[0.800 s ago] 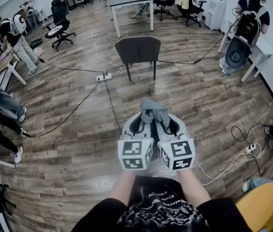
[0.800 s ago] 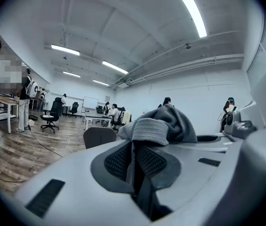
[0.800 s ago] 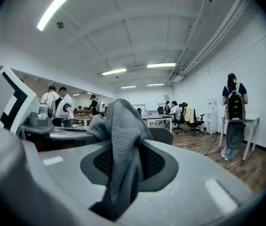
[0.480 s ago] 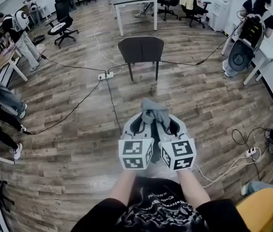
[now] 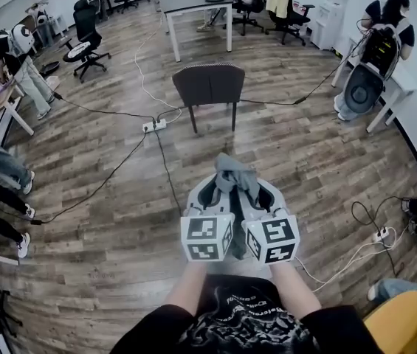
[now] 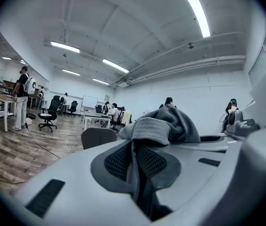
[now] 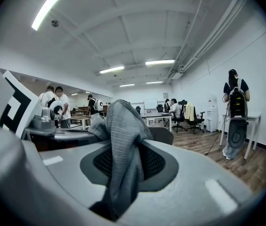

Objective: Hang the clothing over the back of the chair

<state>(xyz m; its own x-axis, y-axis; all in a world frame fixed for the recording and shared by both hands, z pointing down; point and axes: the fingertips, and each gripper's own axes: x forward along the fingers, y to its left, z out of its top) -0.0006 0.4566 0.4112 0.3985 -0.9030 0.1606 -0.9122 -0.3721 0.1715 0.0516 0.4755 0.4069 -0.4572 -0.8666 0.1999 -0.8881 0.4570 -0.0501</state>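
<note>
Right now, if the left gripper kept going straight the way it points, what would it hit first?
Probably the back of the chair: the left gripper, shut on the clothing, aims across the floor toward it. Depth is unclear, so it might dip to the floor first.

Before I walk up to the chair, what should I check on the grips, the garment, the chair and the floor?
1. Hold of the left gripper on the grey knit garment: ok, jaws shut on the fabric.
2. Hold of the right gripper on the same garment: ok, fabric is pinched between its jaws.
3. Back of the chair bare: ok, nothing hangs on it.
4. Chair within reach: not ok, it stands well ahead.
5. Floor path free: not ok, a cable runs from the power strip toward us, just left of the line to the chair.
6. Garment spread for draping: cannot tell, it is bunched between the grippers.
</note>
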